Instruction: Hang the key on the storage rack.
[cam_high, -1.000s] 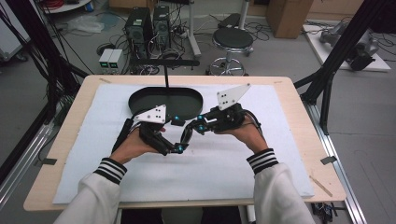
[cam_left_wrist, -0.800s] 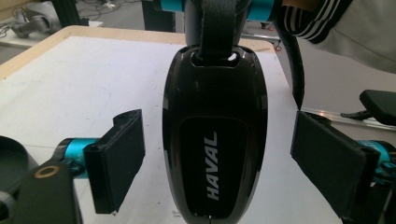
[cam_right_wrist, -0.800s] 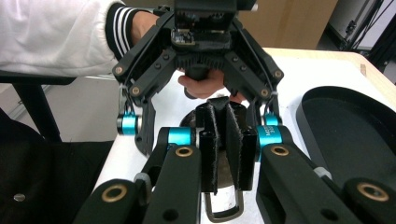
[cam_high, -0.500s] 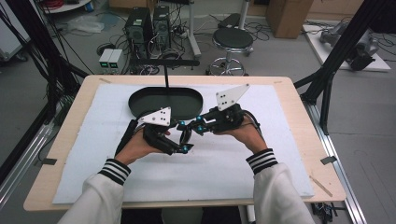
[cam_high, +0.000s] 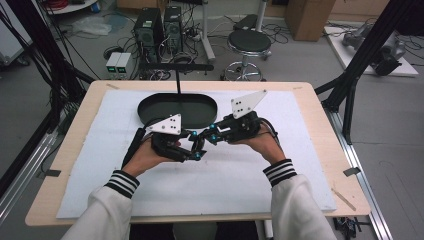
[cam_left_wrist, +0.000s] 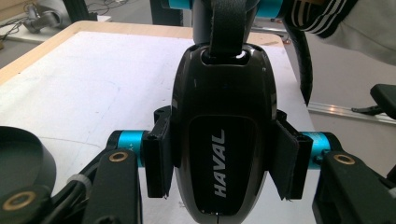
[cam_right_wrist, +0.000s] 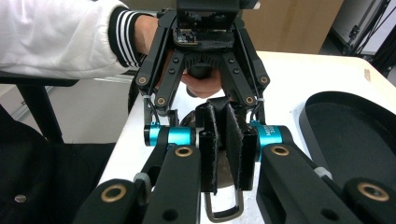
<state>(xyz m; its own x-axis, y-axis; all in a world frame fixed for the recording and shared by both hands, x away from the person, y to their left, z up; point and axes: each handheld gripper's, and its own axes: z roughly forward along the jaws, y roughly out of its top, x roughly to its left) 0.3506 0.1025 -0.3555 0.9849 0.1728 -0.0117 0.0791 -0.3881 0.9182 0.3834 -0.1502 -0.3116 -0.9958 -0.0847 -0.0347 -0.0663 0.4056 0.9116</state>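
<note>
1. Table (cam_high: 320, 107): light wood top w/ a white mat (cam_high: 100, 165) over most of it. Person's forearms in white sleeves w/ black-striped cuffs come in from the bottom of the high view.
2. Black oval tray (cam_high: 150, 107) sits on the mat at the far side, just behind the grippers; the right gripper view has its rim at the right (cam_right_wrist: 327, 105).
3. Left gripper (cam_high: 192, 150): held low over the mat center, pointing toward the right one. Jaws set mid-width, pads pressed on both flanks of the key fob (cam_left_wrist: 222, 140), so it's clamped across the body.
4. Right gripper (cam_high: 209, 137): meets the left one tip to tip, above mid-mat. Jaws narrow, pads (cam_right_wrist: 210, 144) nearly closed, pinching the fob's thin end; in the left gripper view that's the dark strap-like piece (cam_left_wrist: 227, 23) entering the fob's top.
5. Key fob itself: glossy black, rounded teardrop/oval shell, wider in the middle, tapering at both ends. Flat darker panel on the face w/ "HAVAL" in silver letters running lengthwise. Slot at the top end. A grey metal loop (cam_right_wrist: 223, 212) hangs below the right pads.
6. Location: fob is off the mat, held in the air btwn both grippers, in front of the tray, not touching it.
</note>
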